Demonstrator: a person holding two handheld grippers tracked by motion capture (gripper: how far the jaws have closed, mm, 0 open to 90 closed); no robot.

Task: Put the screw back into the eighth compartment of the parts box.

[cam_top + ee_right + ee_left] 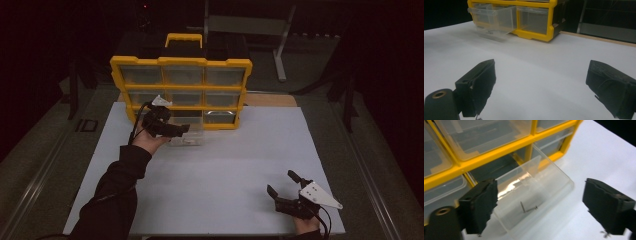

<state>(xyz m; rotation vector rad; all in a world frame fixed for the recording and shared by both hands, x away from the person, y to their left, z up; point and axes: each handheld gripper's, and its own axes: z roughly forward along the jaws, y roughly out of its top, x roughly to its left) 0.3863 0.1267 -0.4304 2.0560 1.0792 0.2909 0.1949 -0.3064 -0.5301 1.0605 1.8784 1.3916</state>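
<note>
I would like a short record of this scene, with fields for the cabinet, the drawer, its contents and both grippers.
cabinet: yellow drawer cabinet standing upright at the far side of the white table
drawer: clear drawer pulled out from the bottom row, middle slot
contents: small dark screws on the drawer floor
left gripper: left gripper above the drawer, jaws open, nothing between them
right gripper: right gripper near the table's front right corner, jaws open, empty
</note>
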